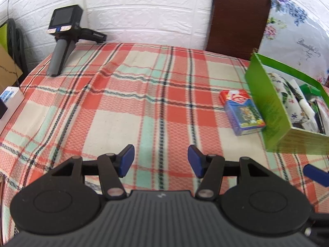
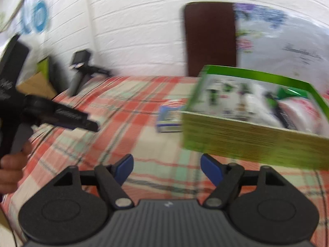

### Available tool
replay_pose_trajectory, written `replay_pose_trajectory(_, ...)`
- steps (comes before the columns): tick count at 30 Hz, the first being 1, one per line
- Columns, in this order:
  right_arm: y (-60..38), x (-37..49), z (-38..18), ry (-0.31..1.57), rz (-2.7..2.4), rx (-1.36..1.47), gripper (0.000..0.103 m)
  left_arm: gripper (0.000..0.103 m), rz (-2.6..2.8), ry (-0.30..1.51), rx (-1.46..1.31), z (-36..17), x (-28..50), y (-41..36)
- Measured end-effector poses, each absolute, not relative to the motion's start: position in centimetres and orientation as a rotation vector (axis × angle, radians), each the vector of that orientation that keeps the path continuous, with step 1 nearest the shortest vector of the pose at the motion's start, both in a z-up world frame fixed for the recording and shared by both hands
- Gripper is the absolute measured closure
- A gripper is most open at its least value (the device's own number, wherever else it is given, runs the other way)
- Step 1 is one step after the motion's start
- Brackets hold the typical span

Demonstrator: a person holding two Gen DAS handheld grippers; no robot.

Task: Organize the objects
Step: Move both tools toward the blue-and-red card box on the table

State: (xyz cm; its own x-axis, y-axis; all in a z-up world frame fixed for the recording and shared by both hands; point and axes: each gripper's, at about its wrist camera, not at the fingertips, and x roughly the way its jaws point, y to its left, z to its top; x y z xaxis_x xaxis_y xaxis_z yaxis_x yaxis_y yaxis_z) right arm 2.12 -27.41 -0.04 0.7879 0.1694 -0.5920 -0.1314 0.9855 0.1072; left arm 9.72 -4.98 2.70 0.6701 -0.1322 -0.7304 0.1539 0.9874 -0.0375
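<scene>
A blue and red card pack (image 1: 241, 112) lies on the plaid cloth just left of a green cardboard box (image 1: 267, 105) that holds several items. My left gripper (image 1: 160, 161) is open and empty above the cloth, left of and nearer than the pack. In the right wrist view my right gripper (image 2: 167, 169) is open and empty, just in front of the green box (image 2: 246, 142), with the pack (image 2: 170, 117) beyond its left wall. The left gripper's body (image 2: 41, 109) shows at the left, held by a hand.
A spare black handheld gripper (image 1: 63, 39) rests at the cloth's far left corner, against the white brick wall. A brown headboard (image 1: 236, 16) and a floral pillow (image 1: 298, 37) stand behind the box. A white power strip (image 1: 9, 103) lies off the left edge.
</scene>
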Motion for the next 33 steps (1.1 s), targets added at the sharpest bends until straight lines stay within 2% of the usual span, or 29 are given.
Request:
replay_pose_trajectory(4, -24.5, 4.8, 2.0, 0.621, 0.258, -0.055, 0.032, 0.044, -0.121, 0.835, -0.021, 2.4, 10.4, -2.7)
replay_pose_trajectory(7, -23.5, 9.9, 3.7, 0.667, 0.286, -0.120, 0.031, 0.044, -0.102, 0.840, -0.048, 2.1, 10.7, -1.3)
replay_pose_trajectory(13, -23.2, 22.4, 3.6, 0.981, 0.256, -0.214, 0.023, 0.044, -0.098, 0.850, -0.103, 1.6, 11.1, 0.4)
replay_pose_trajectory(16, -23.3, 26.0, 2.3, 1.118, 0.223, -0.247, 0.018, 0.044, -0.096, 0.852, -0.127, 1.4, 11.4, 0.9)
replay_pose_trajectory(23, -22.6, 28.0, 0.0, 1.218, 0.194, -0.409, 0.013, 0.044, -0.102, 0.860, -0.162, 1.0, 11.9, 1.7)
replay_pose_trajectory(26, -22.2, 27.0, -0.2, 1.199, 0.215, -0.416, 0.022, 0.044, -0.105, 0.862, -0.171, 0.9, 12.0, 1.8)
replay_pose_trajectory(28, -22.2, 26.2, 0.1, 1.177, 0.238, -0.417, 0.042, 0.044, -0.106, 0.863, -0.174, 0.9, 11.9, 1.9)
replay_pose_trajectory(33, -20.7, 22.9, 0.9, 1.142, 0.368, -0.359, 0.043, 0.044, -0.110, 0.858, -0.178, 1.3, 11.6, 1.8)
